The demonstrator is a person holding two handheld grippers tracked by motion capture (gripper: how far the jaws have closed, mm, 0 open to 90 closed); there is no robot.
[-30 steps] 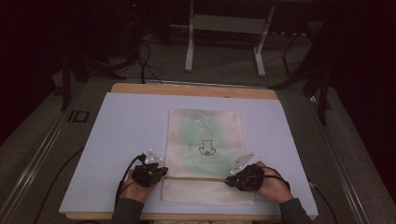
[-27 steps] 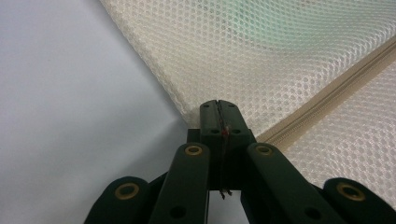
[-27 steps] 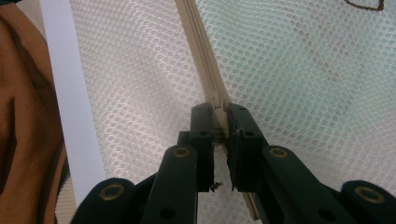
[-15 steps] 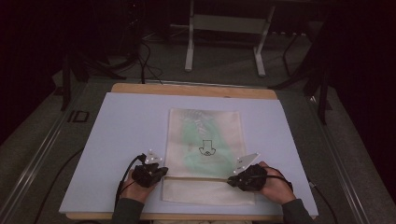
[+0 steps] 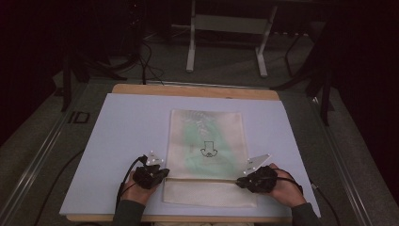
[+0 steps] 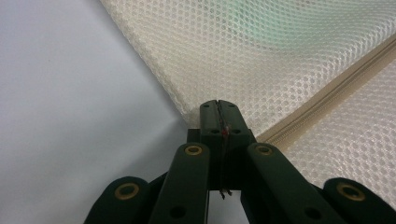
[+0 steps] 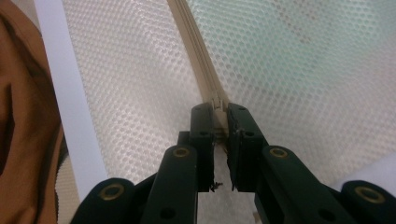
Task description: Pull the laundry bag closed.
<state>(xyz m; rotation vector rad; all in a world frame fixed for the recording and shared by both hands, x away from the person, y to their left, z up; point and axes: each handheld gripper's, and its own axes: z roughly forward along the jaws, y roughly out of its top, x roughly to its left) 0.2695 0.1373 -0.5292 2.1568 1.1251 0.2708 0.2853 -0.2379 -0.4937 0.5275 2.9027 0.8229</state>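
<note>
Between the black jaws of the left gripper [image 6: 218, 106]: the left end of a beige zip [image 6: 327, 105], jaws pressed fully together on the edge of the bag [image 6: 280, 56] there, a thin strip of fabric caught in the seam between them. Jaw links matte black plastic with brass-coloured rivets. Left hand [image 5: 136, 190] low on the surface [image 5: 127, 122], forearm entering from the near edge, gripper pointing inward along the zip line.

Right gripper [image 7: 218, 109]: jaws closed on the small zip slider [image 7: 217, 101] at the other end of the zip, a narrow slot left between the jaw bodies behind the tips. Right hand [image 5: 284, 188] flat and low, gripper aimed inward toward the left one, grey plate tilted above it.

Bag: flat rectangle of cream honeycomb mesh, fine and regular weave, semi-sheer; pale green contents show blurred through it. A black outline mark sits near its middle in the high view. Zip runs straight across its near part, from one gripper [image 5: 150, 175] to the other [image 5: 256, 181], with a plain cream band of mesh below it. Bag [image 5: 207, 141] lies centred on the surface, long side running away from the person, near edge close to the surface's front.

Surface: smooth pale lilac-white sheet, matte, over a wooden board whose edge shows at front and back.
</note>
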